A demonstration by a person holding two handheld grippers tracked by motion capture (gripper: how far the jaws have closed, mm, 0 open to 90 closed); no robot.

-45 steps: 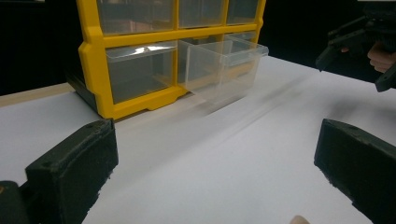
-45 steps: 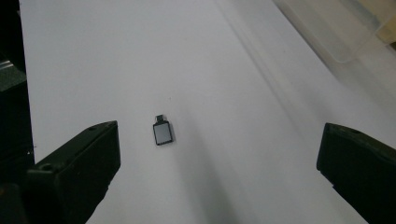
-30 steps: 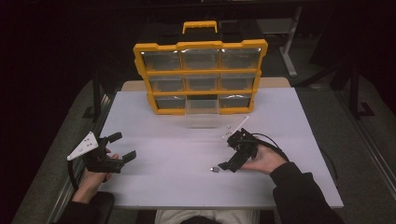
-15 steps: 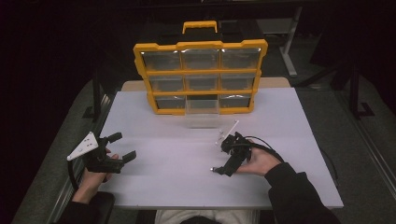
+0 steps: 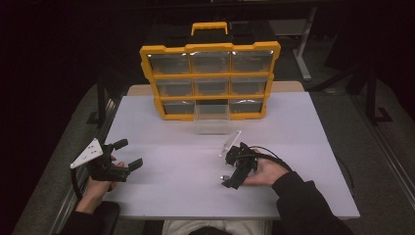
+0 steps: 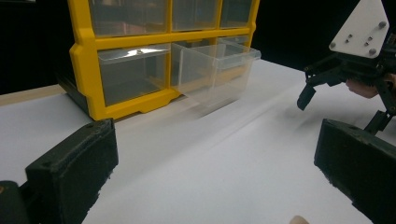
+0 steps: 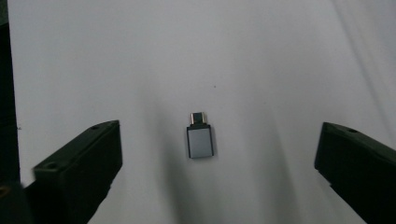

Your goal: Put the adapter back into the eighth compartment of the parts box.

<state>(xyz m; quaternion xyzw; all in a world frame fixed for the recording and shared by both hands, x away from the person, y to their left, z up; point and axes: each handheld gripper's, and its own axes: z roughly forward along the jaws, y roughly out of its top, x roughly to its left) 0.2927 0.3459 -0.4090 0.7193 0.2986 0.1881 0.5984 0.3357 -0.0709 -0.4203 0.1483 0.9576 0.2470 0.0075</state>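
A small grey USB adapter [image 7: 200, 138] lies flat on the white table [image 7: 261, 56], its metal plug pointing away. My right gripper [image 7: 219, 140] is open and points down over it, one jaw on either side, neither touching. From above, the adapter [image 5: 223, 177] is a tiny speck by the right gripper [image 5: 226, 170]. My left gripper [image 5: 128, 153] stands open with nothing between its jaws near the table's left front. A yellow organizer [image 5: 210, 81] with clear drawers stands at the back; its bottom-middle drawer [image 5: 211, 117] is pulled out.
In the left gripper view the pulled-out clear drawer [image 6: 215, 70] juts from the organizer [image 6: 88, 74], and the right gripper [image 6: 345, 79] hangs farther off at the right. A cable [image 5: 274, 155] trails from the right gripper. White table [image 5: 293, 127] stretches between the hands.
My right gripper has shifted a little left and toward the front edge, coming down over the adapter. The left gripper has stayed put.
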